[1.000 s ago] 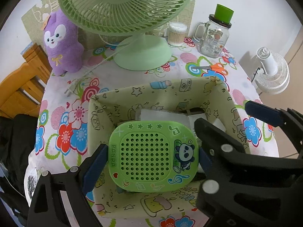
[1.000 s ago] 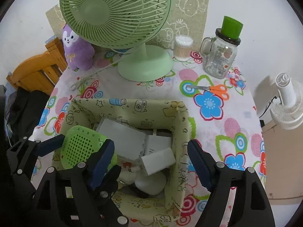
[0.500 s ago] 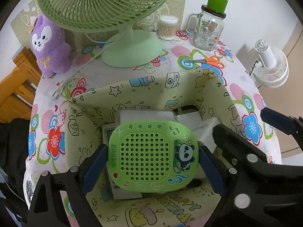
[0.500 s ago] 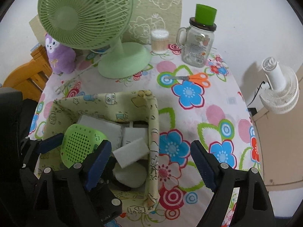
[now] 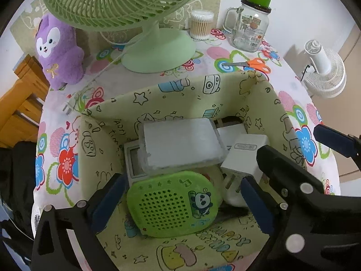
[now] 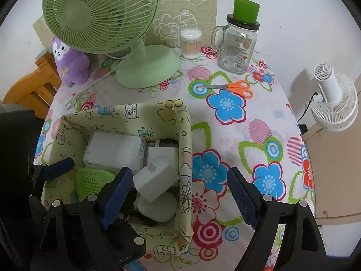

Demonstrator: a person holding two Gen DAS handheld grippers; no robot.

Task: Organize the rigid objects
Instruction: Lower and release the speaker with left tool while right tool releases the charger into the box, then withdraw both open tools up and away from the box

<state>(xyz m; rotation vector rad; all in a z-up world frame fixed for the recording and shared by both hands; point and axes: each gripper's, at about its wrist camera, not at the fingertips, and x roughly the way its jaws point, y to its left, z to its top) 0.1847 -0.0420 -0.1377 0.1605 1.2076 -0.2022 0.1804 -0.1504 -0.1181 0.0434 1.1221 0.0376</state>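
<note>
Lying in fabric bin (image 5: 180,94), green panda speaker (image 5: 172,202), white charger (image 5: 246,155), frosted box (image 5: 180,142), both grippers' jaws wide, holding nothing.

Both wrist views look steeply down, close over the fabric bin (image 5: 171,94).

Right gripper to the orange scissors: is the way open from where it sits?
Probably yes. The right gripper is open and empty, the orange scissors lie flat ahead on bare tablecloth, nothing between; the fabric bin stands to the side.
</note>
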